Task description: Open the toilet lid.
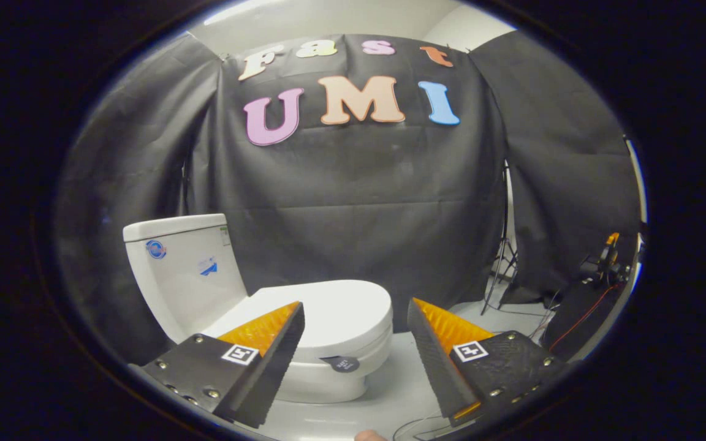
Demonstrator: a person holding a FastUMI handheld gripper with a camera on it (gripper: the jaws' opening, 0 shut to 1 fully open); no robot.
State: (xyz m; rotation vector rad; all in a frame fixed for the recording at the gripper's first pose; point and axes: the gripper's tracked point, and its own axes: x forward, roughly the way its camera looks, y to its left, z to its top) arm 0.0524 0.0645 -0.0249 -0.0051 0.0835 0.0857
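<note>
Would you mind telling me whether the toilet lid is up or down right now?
Down: the toilet lid lies flat over the bowl, just beyond the open gripper.

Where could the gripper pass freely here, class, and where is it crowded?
Free: bare floor ahead of the open gripper, right of the toilet with its closed lid. Crowded: far right, where a stand, cables and gear cluster.

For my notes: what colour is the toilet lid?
White, closed; toilet lid beyond the open gripper, gripper view.
</note>
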